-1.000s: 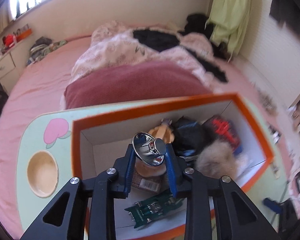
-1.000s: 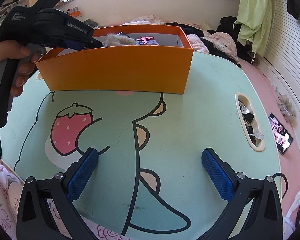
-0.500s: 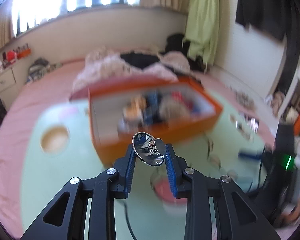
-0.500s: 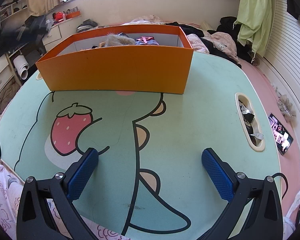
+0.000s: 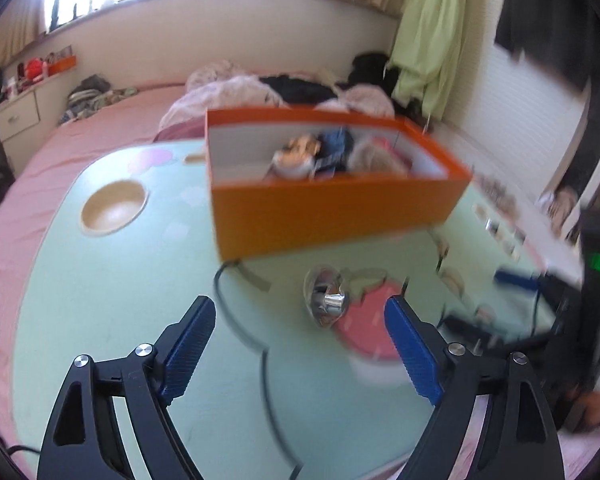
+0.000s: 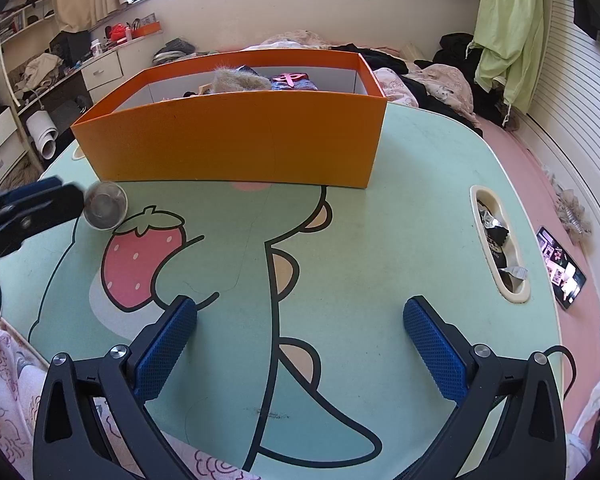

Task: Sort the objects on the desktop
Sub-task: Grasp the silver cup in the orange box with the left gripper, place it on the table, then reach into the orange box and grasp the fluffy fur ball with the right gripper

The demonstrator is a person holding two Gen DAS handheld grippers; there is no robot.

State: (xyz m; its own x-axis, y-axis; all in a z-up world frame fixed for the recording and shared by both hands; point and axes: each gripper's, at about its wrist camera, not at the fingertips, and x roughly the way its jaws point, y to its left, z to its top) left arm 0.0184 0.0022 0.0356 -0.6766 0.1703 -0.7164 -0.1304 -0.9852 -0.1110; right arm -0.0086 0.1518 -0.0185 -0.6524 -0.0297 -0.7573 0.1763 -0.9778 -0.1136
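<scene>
A shiny silver funnel-shaped piece (image 5: 326, 300) lies on the green cartoon table (image 5: 112, 304), near the printed strawberry; it also shows in the right wrist view (image 6: 105, 205). My left gripper (image 5: 300, 348) is open and empty just behind it. An orange box (image 5: 332, 204) holds a fluffy ball, a figure and other small things; it shows in the right wrist view (image 6: 236, 140) too. My right gripper (image 6: 300, 344) is open and empty over the table's near edge. The left gripper's finger (image 6: 28, 208) shows there at the far left, beside the silver piece.
A wooden bowl recess (image 5: 113, 207) sits at the table's left. A slot tray (image 6: 500, 248) with wrappers is at the right edge. A phone (image 6: 562, 268) lies on the pink bed beyond. A black cable (image 5: 260, 360) runs across the table.
My left gripper pulled back from over the box, opened and let go of the silver piece, which now lies on the table. My right gripper has not moved.
</scene>
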